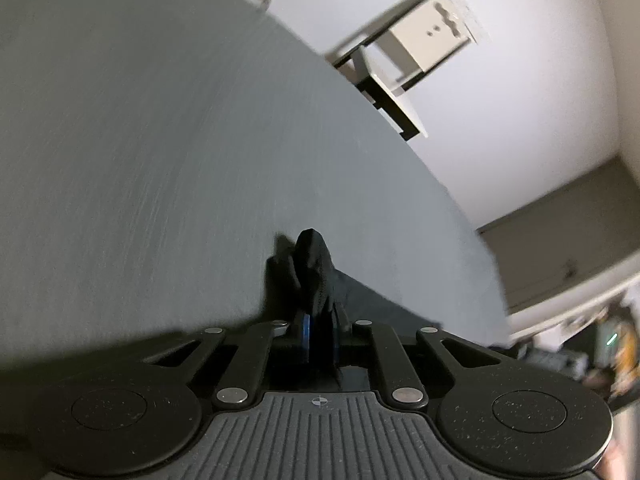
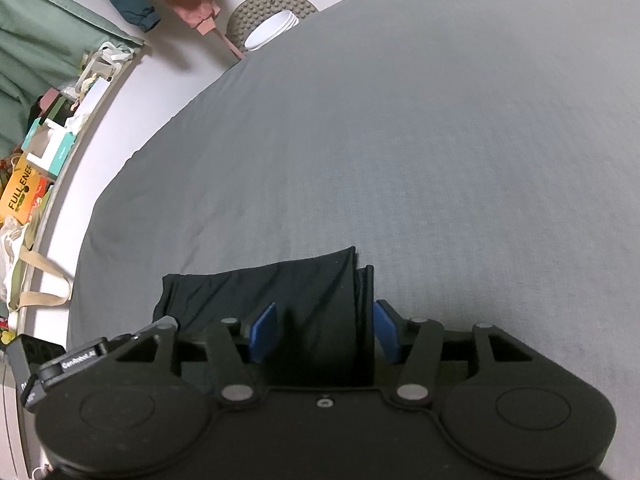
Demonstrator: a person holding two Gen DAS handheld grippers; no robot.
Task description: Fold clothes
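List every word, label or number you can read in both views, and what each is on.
"FULL ENER", cut off at the edge: orange box on the floor left of the bed.
"GenRobot.AI": white print on the black module on the right tool's body.
Red pack beside the orange box: print too blurred to read.
Left wrist view: no readable text.

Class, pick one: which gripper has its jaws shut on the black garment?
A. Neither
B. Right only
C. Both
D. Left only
D: the left gripper has its blue pads pressed together on a bunch of the black garment, while the right gripper stands wide open with the cloth lying loose between its pads.
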